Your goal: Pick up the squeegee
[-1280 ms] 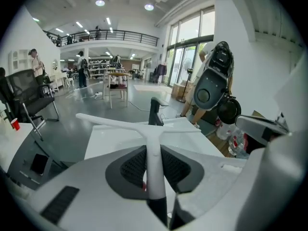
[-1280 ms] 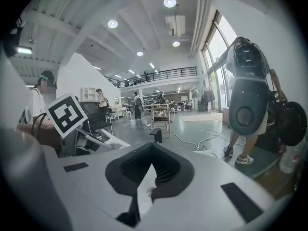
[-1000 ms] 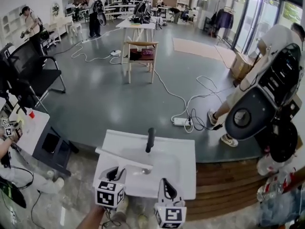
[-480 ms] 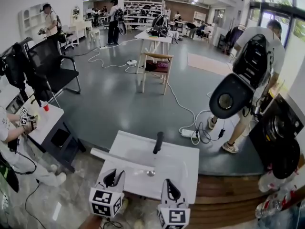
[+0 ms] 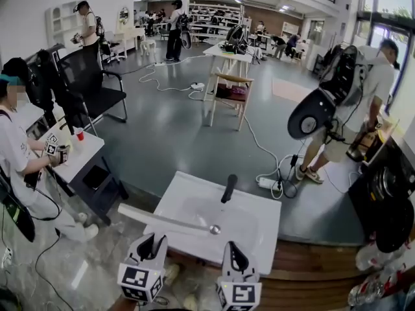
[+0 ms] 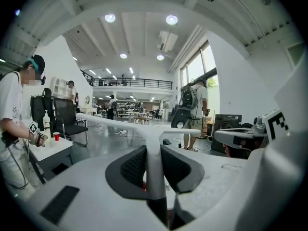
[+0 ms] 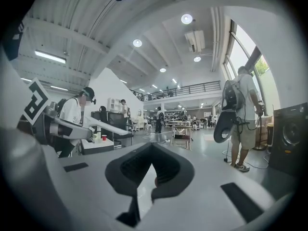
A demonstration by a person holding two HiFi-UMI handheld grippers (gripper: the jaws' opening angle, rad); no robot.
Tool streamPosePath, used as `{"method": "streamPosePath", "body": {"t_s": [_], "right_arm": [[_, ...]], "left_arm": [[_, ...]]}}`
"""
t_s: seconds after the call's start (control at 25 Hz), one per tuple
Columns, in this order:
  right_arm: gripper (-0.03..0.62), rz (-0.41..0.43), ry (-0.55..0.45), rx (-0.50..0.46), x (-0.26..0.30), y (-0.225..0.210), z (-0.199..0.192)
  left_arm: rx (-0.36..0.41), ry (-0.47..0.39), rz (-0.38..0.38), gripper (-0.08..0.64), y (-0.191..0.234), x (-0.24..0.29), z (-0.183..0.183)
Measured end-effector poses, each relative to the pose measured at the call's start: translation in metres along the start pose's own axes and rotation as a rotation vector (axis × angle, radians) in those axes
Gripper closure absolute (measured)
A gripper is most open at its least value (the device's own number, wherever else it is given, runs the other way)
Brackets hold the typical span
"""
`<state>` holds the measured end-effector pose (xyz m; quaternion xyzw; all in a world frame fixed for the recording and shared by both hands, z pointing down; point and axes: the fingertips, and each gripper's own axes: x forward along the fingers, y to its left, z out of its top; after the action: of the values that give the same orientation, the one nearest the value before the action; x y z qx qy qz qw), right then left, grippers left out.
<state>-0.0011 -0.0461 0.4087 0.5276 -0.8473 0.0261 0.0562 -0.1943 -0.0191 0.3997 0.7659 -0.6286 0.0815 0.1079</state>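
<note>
A white squeegee [image 5: 165, 220] with a long blade hangs over the near left part of the white sink [image 5: 253, 229]. My left gripper [image 5: 154, 241] is shut on its handle. In the left gripper view the handle [image 6: 155, 177] is pinched between both pads, and the T-shaped blade [image 6: 120, 123] spreads across ahead, lifted off the basin. My right gripper [image 5: 232, 251] hovers just right of it at the sink's near edge. Its jaws [image 7: 152, 153] are shut with nothing between them. The blade [image 7: 103, 127] also crosses the left of the right gripper view.
A black faucet [image 5: 228, 188] rises at the sink's far edge and a metal drain [image 5: 214, 229] sits in the basin. A small white table with a red cup [image 5: 80, 135] and a seated person [image 5: 16, 154] are at left. A person carrying gear [image 5: 350, 102] stands at right. Cables cross the floor.
Both grippers have risen, and the squeegee has come up with the left one. The person with the gear at right has walked farther away.
</note>
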Motion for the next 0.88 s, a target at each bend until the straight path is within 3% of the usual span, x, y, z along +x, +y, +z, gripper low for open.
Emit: {"method": "streamPosePath", "body": {"t_s": [0.24, 0.4, 0.68, 0.88], "right_arm": [[0.594, 0.009, 0.066, -0.013, -0.015, 0.012, -0.011], [0.594, 0.000, 0.009, 0.005, -0.014, 0.013, -0.002], [0.594, 0.005, 0.040, -0.008, -0.014, 0.016, -0.006], [0.594, 0.008, 0.005, 0.010, -0.009, 0.018, 0.000]], "left_arm": [[0.022, -0.004, 0.022, 0.486, 0.000, -0.020, -0.010], [0.034, 0.003, 0.025, 0.486, 0.000, -0.023, -0.015], [0.028, 0.014, 0.014, 0.486, 0.000, -0.023, -0.014], [0.027, 0.015, 0.008, 0.486, 0.001, -0.020, -0.013]]}}
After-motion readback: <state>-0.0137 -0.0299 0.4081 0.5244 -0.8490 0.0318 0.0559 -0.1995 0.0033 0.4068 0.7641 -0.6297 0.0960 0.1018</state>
